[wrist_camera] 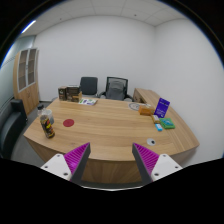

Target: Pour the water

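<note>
From where I sit, the tool (108, 160) hangs above the near edge of a long wooden table (110, 125), its two purple-padded fingers spread well apart with nothing between them.

Starting at the left, a glass jar or jug (46, 124) with something dark in it stands near the table's left end; I judge this to be the vessel for the pouring, though I cannot tell whether it holds water. It is well ahead of the left finger and off to that side. Just beside it, toward the middle, lies a small red disc (69, 123), perhaps a lid or coaster. Further back, papers or books (86, 101) lie on the far edge, with two black office chairs (103, 87) behind them. To the right, a purple box (162, 107) stands upright, and a teal object (165, 124) lies flat near it.

As for progress, I judge the task barely begun: nothing is gripped, nothing tilted, and no receiving cup is plain to me. Reaching, grasping and pouring all remain.
</note>
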